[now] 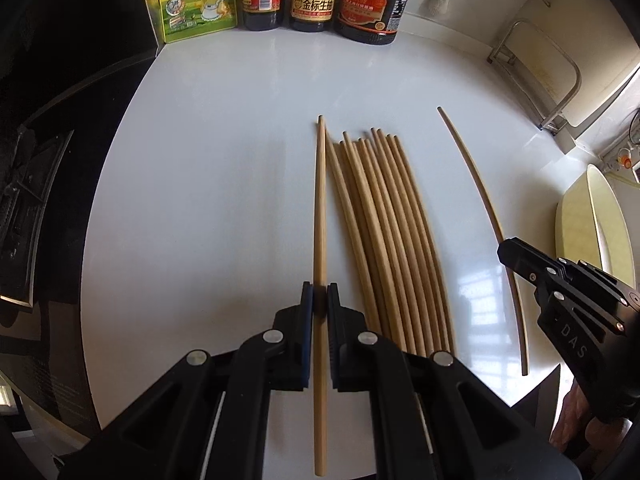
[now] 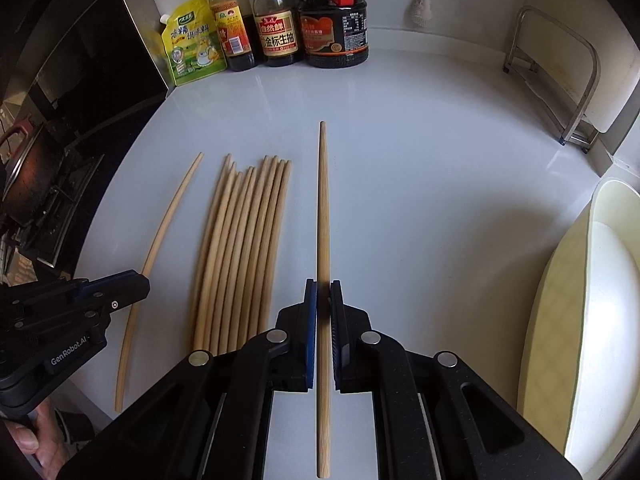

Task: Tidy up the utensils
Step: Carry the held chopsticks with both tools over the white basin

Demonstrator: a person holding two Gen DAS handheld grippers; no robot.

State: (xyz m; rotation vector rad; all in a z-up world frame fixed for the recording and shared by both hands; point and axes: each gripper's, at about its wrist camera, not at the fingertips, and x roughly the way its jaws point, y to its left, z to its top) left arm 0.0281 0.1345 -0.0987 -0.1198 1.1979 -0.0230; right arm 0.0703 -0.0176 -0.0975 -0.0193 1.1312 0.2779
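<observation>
Several wooden chopsticks lie side by side in a pile [image 1: 384, 240] on the white counter [image 1: 208, 208]; the pile also shows in the right wrist view [image 2: 240, 256]. My left gripper [image 1: 320, 300] is shut on one chopstick [image 1: 320, 208] just left of the pile. My right gripper [image 2: 323, 300] is shut on another chopstick [image 2: 323, 208] right of the pile. In the left wrist view the right gripper [image 1: 516, 258] shows at the right, on its chopstick [image 1: 476, 184]. In the right wrist view the left gripper [image 2: 136, 286] shows at the left, on its chopstick [image 2: 160, 236].
A green seasoning pouch [image 1: 196, 0] and three sauce bottles [image 1: 312, 0] stand at the counter's back. A black stove with a pan [image 2: 24, 176] is on the left. A metal rack [image 2: 560, 80] stands back right and a pale basin [image 2: 580, 320] sits at the right.
</observation>
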